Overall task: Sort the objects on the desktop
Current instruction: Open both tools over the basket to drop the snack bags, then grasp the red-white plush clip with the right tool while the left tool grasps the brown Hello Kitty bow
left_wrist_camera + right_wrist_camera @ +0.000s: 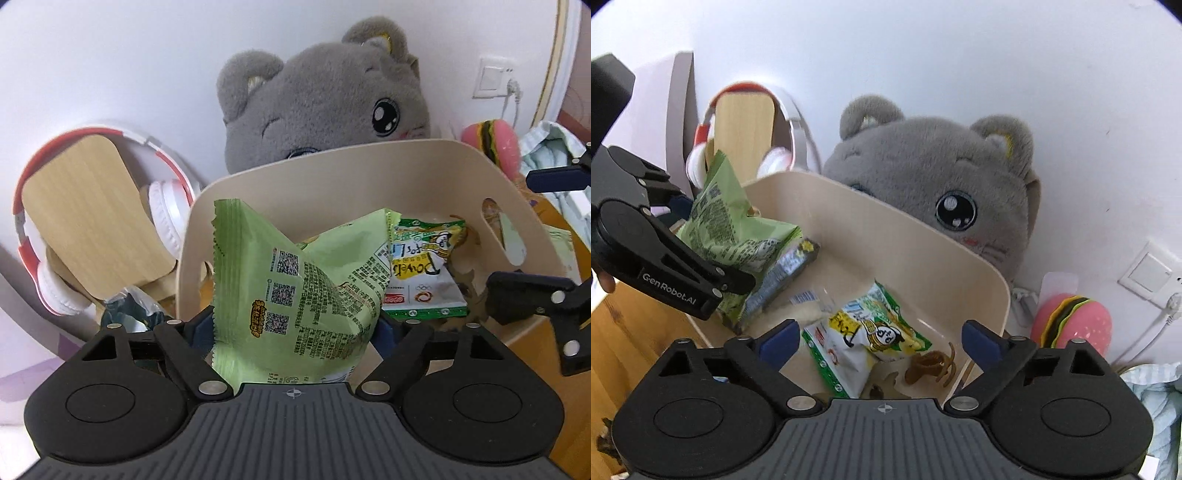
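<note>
Green snack packet, clenched in the left claw, hangs over a beige bin; the right claw hovers released above it.

Left gripper clamped on something (fingers mostly hidden); right gripper spread wide, holding nothing.

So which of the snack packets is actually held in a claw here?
The plain light-green packet, pinched in the left claw at the bin's edge. The white-and-green packet lies loose inside; the right claw is open.
</note>
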Available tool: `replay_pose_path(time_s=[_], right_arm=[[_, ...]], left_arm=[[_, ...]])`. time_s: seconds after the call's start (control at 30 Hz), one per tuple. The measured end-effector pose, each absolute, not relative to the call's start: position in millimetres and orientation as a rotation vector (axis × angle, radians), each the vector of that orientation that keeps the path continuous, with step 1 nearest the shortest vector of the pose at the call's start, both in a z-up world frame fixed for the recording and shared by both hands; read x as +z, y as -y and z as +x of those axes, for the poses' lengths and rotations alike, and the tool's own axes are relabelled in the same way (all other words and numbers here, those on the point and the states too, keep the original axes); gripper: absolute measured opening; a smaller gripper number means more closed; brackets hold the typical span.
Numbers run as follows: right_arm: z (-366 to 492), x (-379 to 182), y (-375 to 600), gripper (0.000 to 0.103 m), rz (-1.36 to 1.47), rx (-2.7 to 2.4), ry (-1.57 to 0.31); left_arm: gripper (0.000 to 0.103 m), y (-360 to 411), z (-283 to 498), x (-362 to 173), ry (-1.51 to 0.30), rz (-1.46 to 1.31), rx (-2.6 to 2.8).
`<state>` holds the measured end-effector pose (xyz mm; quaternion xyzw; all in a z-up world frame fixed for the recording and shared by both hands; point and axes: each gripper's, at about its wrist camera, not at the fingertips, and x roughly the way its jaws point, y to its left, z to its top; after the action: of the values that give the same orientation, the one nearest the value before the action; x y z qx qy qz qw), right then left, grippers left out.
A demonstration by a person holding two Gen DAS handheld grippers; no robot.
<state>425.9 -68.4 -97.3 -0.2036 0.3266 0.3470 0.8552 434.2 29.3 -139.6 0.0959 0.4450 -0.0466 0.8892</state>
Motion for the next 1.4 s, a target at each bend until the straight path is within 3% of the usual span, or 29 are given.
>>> replay_pose_path(time_s=[0.37,1.0,1.4], right_arm=[[381,-77,96,0.103,-0.313,0.689,-0.656],[367,-69,105,0.103,-0.300,0.633,-0.657],[334,-74,112,0.103,-0.266,0.661,-0.706]], left_arm=[[0.083,-42,389,-120,-0.867,0.229,-0.167],[0.083,-47,416,-121,-0.882,0.182,-0.076],[0.083,-42,349,-121,-0.856,0.274,-0.239]])
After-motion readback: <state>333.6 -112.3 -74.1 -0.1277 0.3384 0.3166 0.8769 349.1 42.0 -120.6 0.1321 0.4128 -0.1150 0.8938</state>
